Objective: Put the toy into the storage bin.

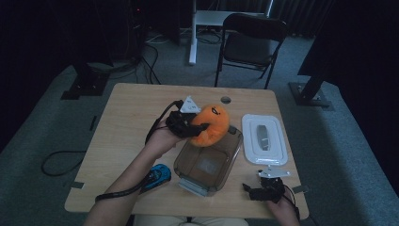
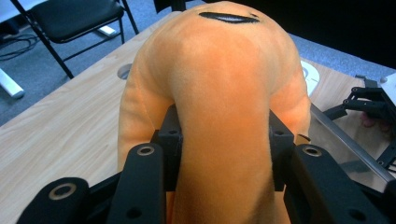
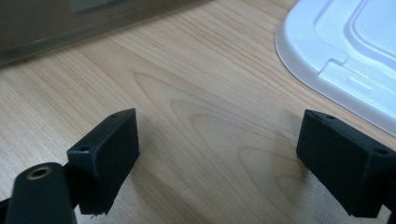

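Plush toy (image 2: pixel 224 93) | clamped between left claw (image 2: pixel 224 140) jaws | over container (image 1: pixel 207 162) rim

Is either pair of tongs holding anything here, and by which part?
The left tongs clamp the orange plush toy around a narrow limb-like part; the right tongs hold nothing.

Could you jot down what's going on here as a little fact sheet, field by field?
Held thing: orange plush toy
Holder: left gripper, jaws clamped on the toy's sides
Toy's place: at the far rim of the clear brown tub
Tub lid: white lid, flat on the table, right of the tub
Right gripper: jaws open, nothing between them, near the lid
Also there: blue object by the left forearm
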`<act>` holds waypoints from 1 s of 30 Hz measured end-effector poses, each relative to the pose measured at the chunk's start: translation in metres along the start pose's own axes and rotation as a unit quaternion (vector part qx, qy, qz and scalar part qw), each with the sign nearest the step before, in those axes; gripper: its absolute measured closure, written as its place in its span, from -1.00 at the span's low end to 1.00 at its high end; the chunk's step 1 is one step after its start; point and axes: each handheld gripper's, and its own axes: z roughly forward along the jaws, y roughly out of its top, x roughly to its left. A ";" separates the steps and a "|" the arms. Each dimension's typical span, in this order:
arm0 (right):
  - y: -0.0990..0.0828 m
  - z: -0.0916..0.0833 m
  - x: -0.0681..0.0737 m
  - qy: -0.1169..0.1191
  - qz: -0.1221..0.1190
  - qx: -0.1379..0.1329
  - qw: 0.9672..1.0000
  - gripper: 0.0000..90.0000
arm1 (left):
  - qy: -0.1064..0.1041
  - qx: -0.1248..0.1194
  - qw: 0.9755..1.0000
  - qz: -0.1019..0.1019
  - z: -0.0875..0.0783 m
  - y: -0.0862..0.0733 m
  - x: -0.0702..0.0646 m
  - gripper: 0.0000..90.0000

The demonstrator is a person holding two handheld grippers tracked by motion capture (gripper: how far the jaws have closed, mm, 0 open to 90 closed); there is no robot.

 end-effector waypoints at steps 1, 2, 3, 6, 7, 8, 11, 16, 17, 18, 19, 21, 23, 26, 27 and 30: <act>0.000 0.000 0.000 0.000 0.000 0.000 1.000 -0.72 | -0.003 0.003 1.000 0.001 0.002 0.000 -0.001 0.40; 0.000 0.000 0.000 0.000 0.000 0.000 1.000 -0.72 | -0.005 0.004 1.000 0.003 0.004 0.000 -0.001 0.39; 0.000 0.000 0.000 0.000 0.000 0.000 1.000 -0.72 | -0.007 0.006 1.000 0.001 0.007 -0.001 -0.002 0.39; 0.000 0.000 0.000 0.000 0.000 0.000 1.000 -0.72 | -0.016 0.013 1.000 0.001 0.013 -0.002 -0.004 0.39; 0.000 0.000 0.000 0.000 0.000 0.000 1.000 -0.72 | -0.016 0.016 1.000 0.002 0.016 -0.002 -0.006 0.39; 0.000 0.000 0.000 0.000 0.000 0.000 1.000 -0.72 | -0.015 0.020 1.000 0.005 0.019 -0.003 -0.007 0.39; 0.000 0.000 0.000 0.000 0.000 0.000 1.000 -0.72 | -0.018 0.028 0.999 0.008 0.025 -0.005 -0.010 0.39; 0.000 0.000 0.000 0.000 0.000 0.000 1.000 -0.72 | -0.030 0.037 0.999 0.011 0.031 -0.007 -0.013 0.38; 0.000 0.000 0.000 0.000 0.001 0.000 1.000 -0.72 | -0.031 0.041 0.999 0.012 0.033 -0.007 -0.014 0.38; 0.000 0.000 0.000 0.000 0.001 0.000 1.000 -0.72 | -0.031 0.044 0.998 0.013 0.035 -0.008 -0.015 0.38; 0.000 0.000 0.000 0.000 0.001 0.000 1.000 -0.72 | -0.031 0.044 0.998 0.013 0.035 -0.008 -0.015 0.38; 0.000 0.000 0.000 -0.001 0.001 0.000 1.000 -0.72 | -0.034 0.046 0.998 0.016 0.037 -0.009 -0.017 0.38; 0.000 0.000 0.000 -0.001 0.001 0.000 1.000 -0.72 | -0.035 0.050 0.998 0.016 0.038 -0.009 -0.017 0.38; 0.000 0.000 0.000 -0.001 0.001 0.000 1.000 -0.72 | -0.037 0.055 0.998 0.020 0.040 -0.011 -0.019 0.38; 0.000 0.000 0.000 -0.001 0.001 0.000 1.000 -0.72 | -0.039 0.058 0.997 0.020 0.041 -0.011 -0.019 0.38; 0.000 0.000 0.000 -0.001 0.001 0.000 1.000 -0.72 | -0.043 0.063 0.997 0.021 0.044 -0.013 -0.019 0.38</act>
